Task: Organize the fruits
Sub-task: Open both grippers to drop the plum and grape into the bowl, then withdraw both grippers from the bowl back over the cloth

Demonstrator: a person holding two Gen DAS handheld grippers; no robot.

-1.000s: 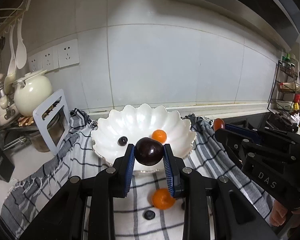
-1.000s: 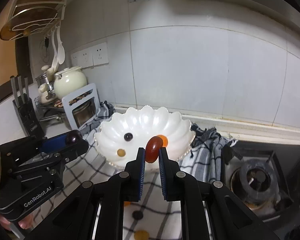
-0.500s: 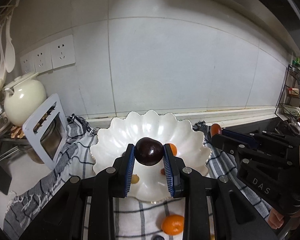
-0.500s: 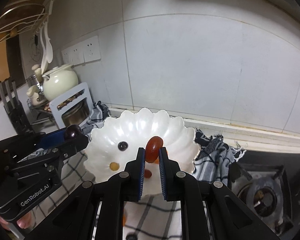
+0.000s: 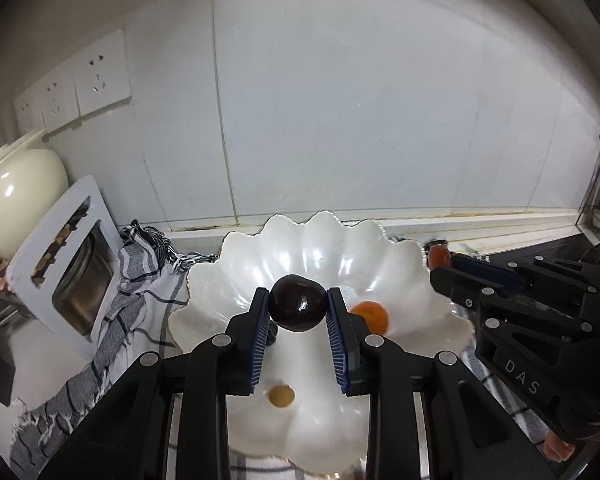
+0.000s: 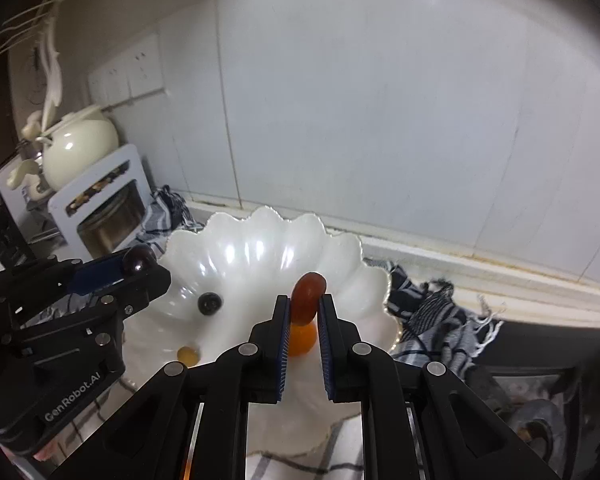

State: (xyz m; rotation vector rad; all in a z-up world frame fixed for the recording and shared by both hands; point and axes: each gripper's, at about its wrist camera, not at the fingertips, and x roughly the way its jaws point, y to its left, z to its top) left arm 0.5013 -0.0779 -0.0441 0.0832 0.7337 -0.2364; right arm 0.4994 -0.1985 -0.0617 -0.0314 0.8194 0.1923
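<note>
Both fruits are over the dish now, so this looks like the dropping-off step of the sorting — each hand carrying one piece to the scalloped white bowl (image 5: pixel 400 256) that sits on the striped cloth (image 5: pixel 140 292) by the tiled wall. The left gripper (image 5: pixel 298 307) is pinching a dark plum (image 5: pixel 298 308) between its blue pads, jaws only as wide as the fruit, held above the bowl's middle. The right gripper (image 6: pixel 305 307) is pressed nearly together on a small reddish-brown fruit (image 6: pixel 307 294), narrow side in the pads, above the bowl's right half. Already lying in the bowl are an orange kumquat (image 5: pixel 370 315), a small yellow fruit (image 5: pixel 281 396) and a dark berry (image 6: pixel 210 303). Next, I'd judge, each claw needs to dip low over a bare patch and spread gently — round fruit let go from high up would roll or bounce over the shallow rim.
</note>
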